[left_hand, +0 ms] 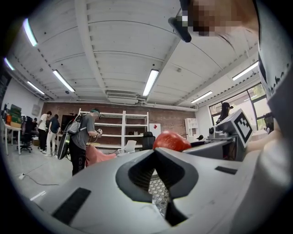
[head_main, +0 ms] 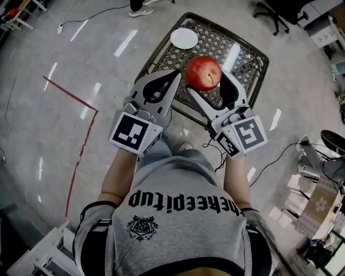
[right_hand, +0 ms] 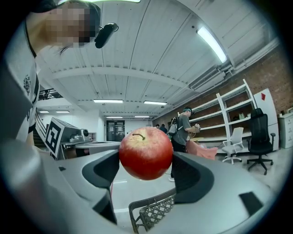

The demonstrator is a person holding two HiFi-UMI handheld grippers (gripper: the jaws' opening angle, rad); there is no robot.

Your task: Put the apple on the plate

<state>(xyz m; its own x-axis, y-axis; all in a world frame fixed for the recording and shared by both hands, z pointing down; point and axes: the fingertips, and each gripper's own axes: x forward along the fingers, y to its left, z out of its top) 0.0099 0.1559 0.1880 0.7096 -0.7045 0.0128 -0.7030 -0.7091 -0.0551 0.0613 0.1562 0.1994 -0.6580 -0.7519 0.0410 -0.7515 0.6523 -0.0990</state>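
A red apple point(head_main: 204, 73) is clamped between the jaws of my right gripper point(head_main: 207, 86), held high above a dark mesh table point(head_main: 247, 67). The right gripper view shows the apple point(right_hand: 145, 153) filling the gap between both jaws, stem up. A small white plate point(head_main: 184, 38) lies at the table's far left corner. My left gripper point(head_main: 176, 75) is raised beside the right one, its jaws shut together with nothing between them. From the left gripper view the apple point(left_hand: 170, 140) peeks over the closed jaws.
A red line point(head_main: 81, 145) runs across the grey floor at left. Cables, an office chair point(head_main: 272, 12) and equipment stand at the right. People point(left_hand: 80, 137), white shelves point(left_hand: 119, 130) and a chair point(right_hand: 262, 137) fill the room beyond.
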